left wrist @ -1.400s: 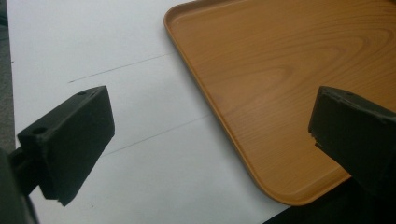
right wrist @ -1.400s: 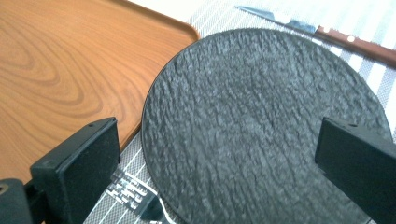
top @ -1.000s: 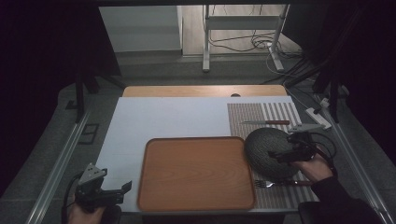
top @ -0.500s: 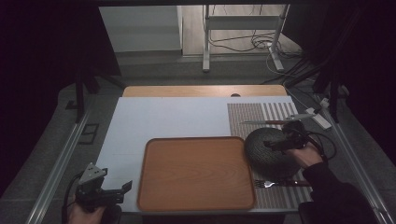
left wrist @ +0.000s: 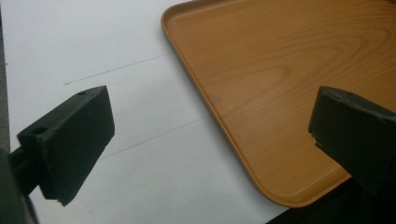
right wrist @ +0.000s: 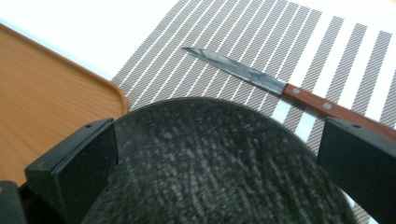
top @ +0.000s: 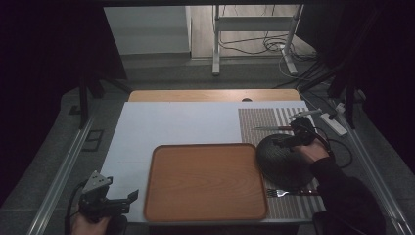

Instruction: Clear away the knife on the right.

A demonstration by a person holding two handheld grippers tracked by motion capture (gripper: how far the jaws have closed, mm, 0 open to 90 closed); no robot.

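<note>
High view: the right gripper (top: 293, 140) hovers at the far edge of the dark bowl (top: 281, 160), just right of the empty wooden tray (top: 205, 181); the left gripper (top: 117, 203) idles near-left. Left gripper view: fingers (left wrist: 70, 140) spread beside the tray. Right gripper view: fingers (right wrist: 74, 168) spread, straddling the bowl; the knife (right wrist: 261, 81) lies beyond, crosswise.

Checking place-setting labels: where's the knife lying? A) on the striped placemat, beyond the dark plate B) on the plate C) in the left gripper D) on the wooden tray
A: the knife lies flat on the striped placemat, just past the rim of the dark plate; the wooden tray holds nothing.
</note>
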